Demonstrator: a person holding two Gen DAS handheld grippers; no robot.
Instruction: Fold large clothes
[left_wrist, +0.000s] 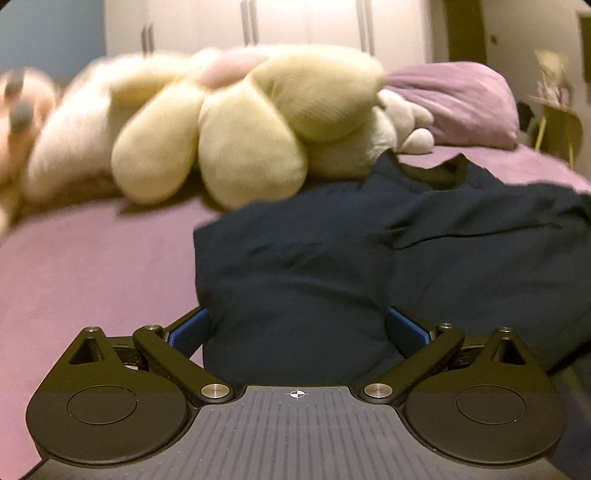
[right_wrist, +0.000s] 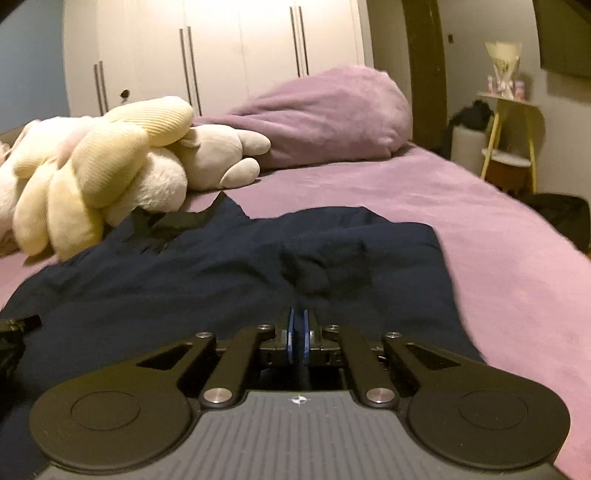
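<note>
Navy garment (right_wrist: 229, 280) is lying rumpled on the purple bed (right_wrist: 480, 229), just beside the plush flower (left_wrist: 229, 140). Left gripper (left_wrist: 297, 328) is gaping around a bunched fold; right gripper (right_wrist: 298, 325) is pinching cloth (thinly), possibly slipping or dragging extra layers.

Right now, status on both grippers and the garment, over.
Left gripper wide open, bunched navy garment between its pads. Right gripper shut, low over the cloth; a pinch can't be confirmed. Plush toys crowd the garment's far edge on the purple bed.

Navy garment (right_wrist: 229, 273), seemingly plain; purple bedsheet (right_wrist: 480, 229).
</note>
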